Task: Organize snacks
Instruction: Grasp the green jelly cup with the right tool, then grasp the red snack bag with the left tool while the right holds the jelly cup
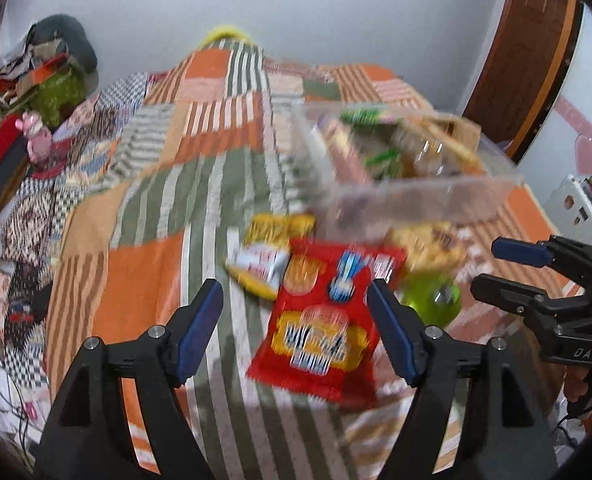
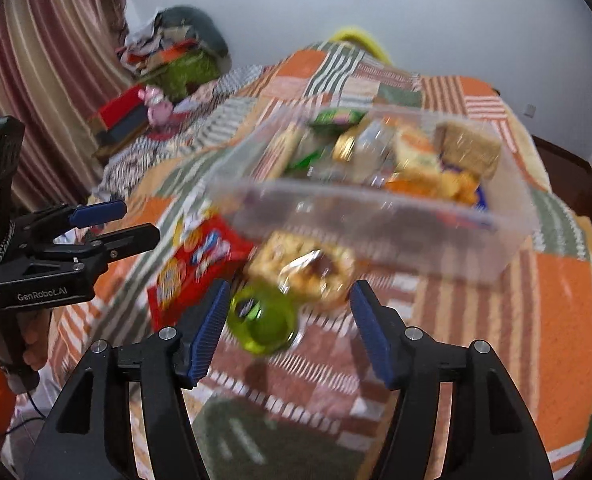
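Note:
A clear plastic bin (image 1: 411, 200) (image 2: 375, 216) holding several snacks stands on a patchwork bedspread. In front of it lie a red snack bag (image 1: 319, 320) (image 2: 192, 268), a yellow packet (image 1: 264, 256), a clear bag of biscuits (image 2: 303, 268) (image 1: 427, 248) and a green jelly cup (image 2: 262, 324) (image 1: 431, 300). My left gripper (image 1: 296, 304) is open above the red bag, and shows at the left of the right wrist view (image 2: 116, 220). My right gripper (image 2: 290, 304) is open, the green cup and biscuit bag between its fingers; it shows at the right of the left wrist view (image 1: 491, 264).
The bedspread (image 1: 156, 200) covers a bed. At its far left lie a pile of clothes (image 1: 44, 60) (image 2: 176, 48), a pink toy (image 1: 36, 136) and a red box (image 2: 120, 112). A striped curtain (image 2: 36, 80) hangs left; a wooden door (image 1: 523, 52) stands right.

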